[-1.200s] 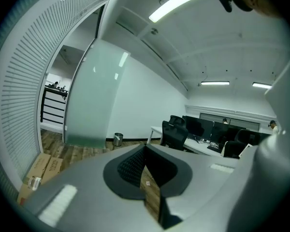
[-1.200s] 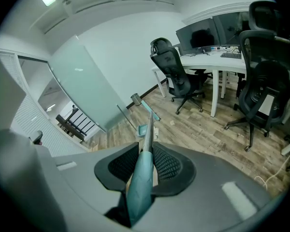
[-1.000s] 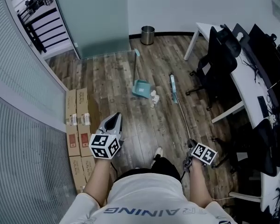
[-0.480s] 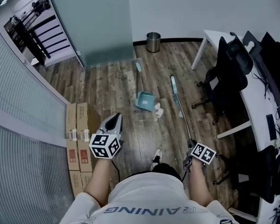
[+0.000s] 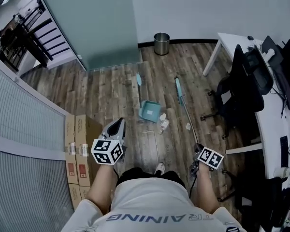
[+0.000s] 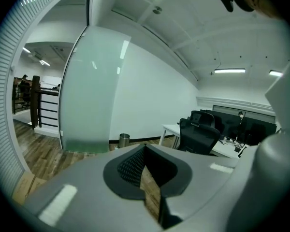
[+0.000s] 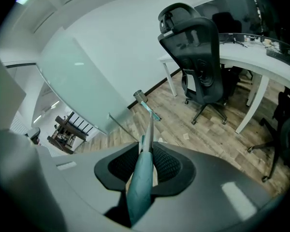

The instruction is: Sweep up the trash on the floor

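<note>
My right gripper (image 5: 196, 166) is shut on the teal grip of a long broom (image 5: 187, 117). Its head (image 5: 179, 88) rests on the wooden floor beyond the dustpan. In the right gripper view the broom handle (image 7: 141, 175) runs out between the jaws of the right gripper (image 7: 144, 166). A teal dustpan (image 5: 150, 111) lies on the floor ahead, its handle pointing away. Crumpled white trash (image 5: 163, 123) lies beside its right edge, and a small scrap (image 5: 187, 126) sits right of the broom stick. My left gripper (image 5: 117, 127) hovers at the left, shut and empty, seen in its own view as the left gripper (image 6: 146, 170).
Flat cardboard boxes (image 5: 79, 144) line the ribbed glass wall at the left. A metal bin (image 5: 161, 43) stands by the far wall. A black office chair (image 5: 241, 88) and a white desk (image 5: 275, 124) fill the right side. A frosted glass panel (image 5: 92, 23) stands at the back left.
The person has stepped forward: dustpan, trash and boxes now lie nearer in the head view. The broom head has travelled along and sits beyond the dustpan. Both grippers keep their states.
</note>
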A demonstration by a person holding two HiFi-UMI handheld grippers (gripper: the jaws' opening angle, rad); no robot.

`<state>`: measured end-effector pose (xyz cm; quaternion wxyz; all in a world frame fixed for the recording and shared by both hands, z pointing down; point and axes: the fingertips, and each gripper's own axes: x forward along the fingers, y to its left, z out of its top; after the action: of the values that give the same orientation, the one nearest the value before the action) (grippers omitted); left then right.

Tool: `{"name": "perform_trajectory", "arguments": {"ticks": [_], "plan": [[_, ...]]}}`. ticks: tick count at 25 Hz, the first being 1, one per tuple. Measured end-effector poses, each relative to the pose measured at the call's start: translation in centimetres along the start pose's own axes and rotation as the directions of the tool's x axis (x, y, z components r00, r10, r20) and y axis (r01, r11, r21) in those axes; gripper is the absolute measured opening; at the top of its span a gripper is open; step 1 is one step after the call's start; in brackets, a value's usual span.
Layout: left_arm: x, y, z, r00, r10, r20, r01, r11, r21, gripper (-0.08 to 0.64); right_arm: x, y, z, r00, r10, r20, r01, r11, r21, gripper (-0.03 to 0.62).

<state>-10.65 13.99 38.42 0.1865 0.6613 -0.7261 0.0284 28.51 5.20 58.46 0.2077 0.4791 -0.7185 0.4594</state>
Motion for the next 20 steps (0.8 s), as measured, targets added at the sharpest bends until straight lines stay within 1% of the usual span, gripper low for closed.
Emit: {"name": "perform_trajectory", "arguments": {"ticks": [5,8,12,15,20], "plan": [[4.4,0.9,0.2,1.0,-0.004,-0.029,0.003,1.0,-0.011,-0.002,2.1,-0.4,1.7,1.0,-0.018,-0.023,0.018,1.0,0.018,0.11],[7.3,1.7,0.5,0.998,-0.034,-0.044,0.034,0.999,-0.015,-0.002,3.0,-0.5,2.3,0.999,-0.046,-0.022,0.047,0.998,0.042,0.11],[11.8,3.7,0.5,0.994,-0.082,-0.071,0.081,0.996,-0.025,-0.002,4.5,0.0,2.8,0.996,-0.094,-0.014,0.094,0.993,0.074,0.11],[15.9,5.6,0.6,0.985,-0.14,-0.098,0.137,0.99,-0.034,-0.002,5.9,1.1,3.1,0.99,-0.144,-0.006,0.144,0.983,0.11,0.11],[22.8,9.5,0.9,0.959,-0.23,-0.169,0.224,0.973,-0.053,-0.002,8.0,4.4,3.4,0.969,-0.246,-0.021,0.246,0.952,0.18,0.11]]}}
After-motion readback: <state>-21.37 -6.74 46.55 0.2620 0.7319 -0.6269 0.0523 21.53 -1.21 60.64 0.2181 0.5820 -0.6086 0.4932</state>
